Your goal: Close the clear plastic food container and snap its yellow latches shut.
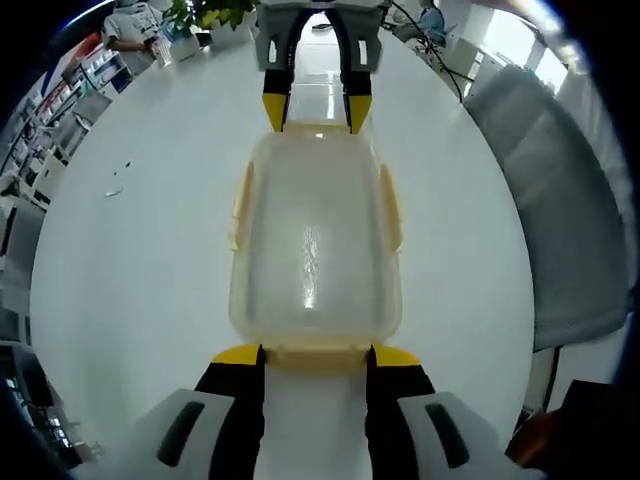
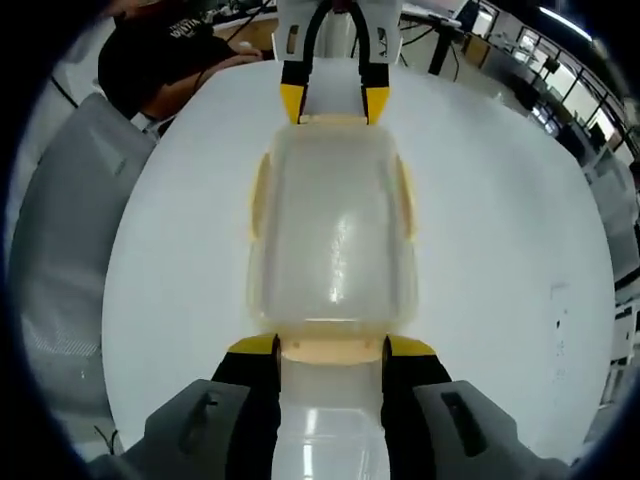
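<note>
A clear plastic container with its lid on lies lengthwise on a white round table. Pale yellow latches run along both long sides. My left gripper is open, its yellow-tipped fingers flanking the near end latch. At the container's far end stands my right gripper, jaws apart. In the right gripper view the same container shows from the other end. There my right gripper straddles its end latch, and the left gripper sits opposite. Side latches lie against the walls.
A grey chair stands at the table's edge, also seen as the grey chair in the right gripper view. A person in a dark shirt sits beyond the table. Potted plants and shelves lie further off. Small scraps dot the tabletop.
</note>
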Motion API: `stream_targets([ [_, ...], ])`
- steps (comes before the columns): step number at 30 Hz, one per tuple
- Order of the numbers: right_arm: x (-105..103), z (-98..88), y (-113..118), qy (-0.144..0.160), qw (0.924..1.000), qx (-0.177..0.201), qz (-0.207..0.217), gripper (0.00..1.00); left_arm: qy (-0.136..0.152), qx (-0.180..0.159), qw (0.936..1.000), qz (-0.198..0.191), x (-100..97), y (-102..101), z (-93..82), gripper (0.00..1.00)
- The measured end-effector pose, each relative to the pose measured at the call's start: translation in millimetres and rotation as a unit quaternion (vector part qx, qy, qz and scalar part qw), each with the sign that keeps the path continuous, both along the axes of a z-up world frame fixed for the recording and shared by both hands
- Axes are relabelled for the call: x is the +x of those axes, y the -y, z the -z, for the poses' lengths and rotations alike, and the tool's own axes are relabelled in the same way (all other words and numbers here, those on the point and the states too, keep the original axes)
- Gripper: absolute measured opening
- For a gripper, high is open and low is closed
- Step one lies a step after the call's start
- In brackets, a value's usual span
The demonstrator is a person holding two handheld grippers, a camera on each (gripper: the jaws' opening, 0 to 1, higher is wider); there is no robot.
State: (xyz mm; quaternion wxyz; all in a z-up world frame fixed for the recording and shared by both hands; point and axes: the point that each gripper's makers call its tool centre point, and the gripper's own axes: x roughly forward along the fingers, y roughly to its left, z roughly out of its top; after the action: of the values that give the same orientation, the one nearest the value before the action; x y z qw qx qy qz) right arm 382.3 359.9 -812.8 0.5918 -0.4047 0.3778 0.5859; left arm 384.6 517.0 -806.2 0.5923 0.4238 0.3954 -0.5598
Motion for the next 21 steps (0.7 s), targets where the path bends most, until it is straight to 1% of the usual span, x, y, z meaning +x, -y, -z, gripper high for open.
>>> stream_targets([
  [1, 0, -3.4, 0, 0.003, 1.0, 0.002, 0.0, 0.35, 0.001, 0.001, 1.0, -0.001, -0.1, 1, -3.3, 0.33],
  [3, 1, -12.7, 2, 0.023, 0.9997, 0.005, -0.004, 0.35, 0.009, 0.001, 1.0, -0.002, 0.4, 3, -11.3, 0.33],
  [4, -2, -18.1, 4, 0.02, 0.9998, 0.007, -0.002, 0.35, 0.011, 0.003, 0.9999, 0.0, -0.6, 5, -15.3, 0.33],
  [8, -5, -29.3, 13, 0.027, 0.9996, 0.01, -0.004, 0.35, 0.013, -0.002, 0.9999, -0.003, -5.8, 13, -27.6, 0.33],
  [13, -9, -41.5, 28, 0.037, 0.9992, 0.011, -0.004, 0.35, 0.021, 0.001, 0.9998, -0.002, -10.0, 28, -38.6, 0.33],
  [18, -13, -50.9, 46, 0.043, 0.999, 0.015, 0.0, 0.35, 0.024, -0.013, 0.9996, -0.001, -12.3, 44, -47.6, 0.33],
  [21, -14, -55.2, 55, 0.049, 0.9987, 0.014, 0.001, 0.35, 0.027, -0.008, 0.9996, 0.001, -12.8, 55, -51.5, 0.33],
])
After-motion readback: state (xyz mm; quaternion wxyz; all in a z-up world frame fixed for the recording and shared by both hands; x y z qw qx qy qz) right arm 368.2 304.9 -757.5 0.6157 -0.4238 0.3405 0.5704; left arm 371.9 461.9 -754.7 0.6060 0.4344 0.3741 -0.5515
